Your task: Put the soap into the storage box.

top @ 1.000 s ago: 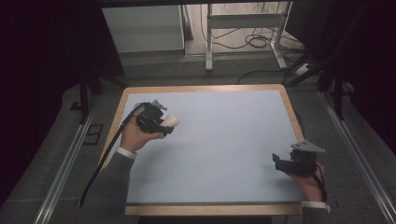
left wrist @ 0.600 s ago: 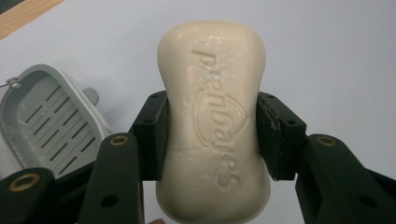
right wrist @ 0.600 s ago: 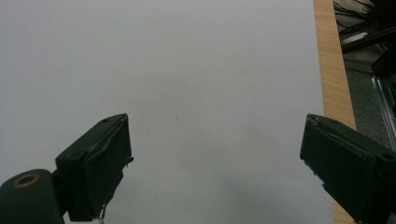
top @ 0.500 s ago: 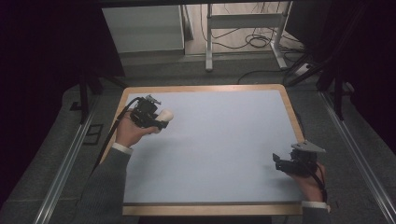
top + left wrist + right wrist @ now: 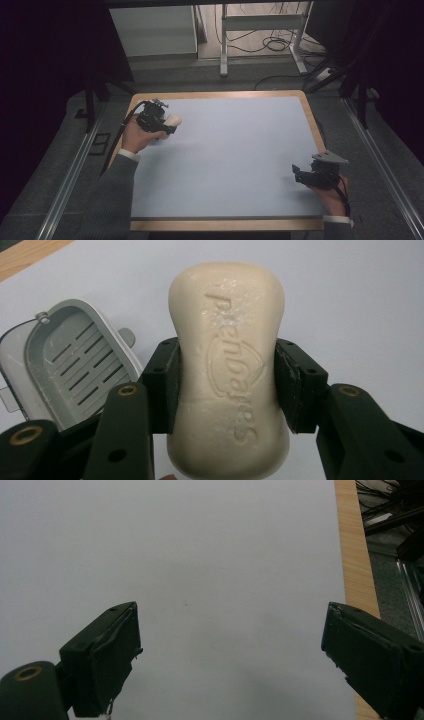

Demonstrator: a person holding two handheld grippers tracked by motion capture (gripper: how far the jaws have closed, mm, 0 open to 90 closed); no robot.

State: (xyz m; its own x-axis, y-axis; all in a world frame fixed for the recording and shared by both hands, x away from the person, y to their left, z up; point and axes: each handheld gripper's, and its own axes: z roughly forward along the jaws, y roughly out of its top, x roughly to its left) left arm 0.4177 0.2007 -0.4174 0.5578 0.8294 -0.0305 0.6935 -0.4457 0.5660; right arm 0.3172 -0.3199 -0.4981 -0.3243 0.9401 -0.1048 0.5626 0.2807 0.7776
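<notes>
My left gripper [image 5: 227,375] is shut on a cream bar of soap [image 5: 227,330] with embossed lettering, its jaws pressing the bar's narrow waist. Below and to the left in the left gripper view lies an open grey soap dish [image 5: 70,360] with a slotted floor. From above, the left gripper [image 5: 167,125] hovers near the table's far left corner, with the soap [image 5: 175,119] sticking out to the right. My right gripper [image 5: 296,173] rests near the front right of the table. Its jaws stand wide apart in the right gripper view, so this gripper [image 5: 232,630] is open over bare surface.
The table [image 5: 240,150] has a pale blue top with a wooden rim [image 5: 355,555]. Metal rails [image 5: 75,170] run along both sides on the floor. A stand and cables [image 5: 270,45] lie beyond the far edge.
The left gripper has carried the soap a little farther from the person and slightly left. The right gripper has stayed put.
</notes>
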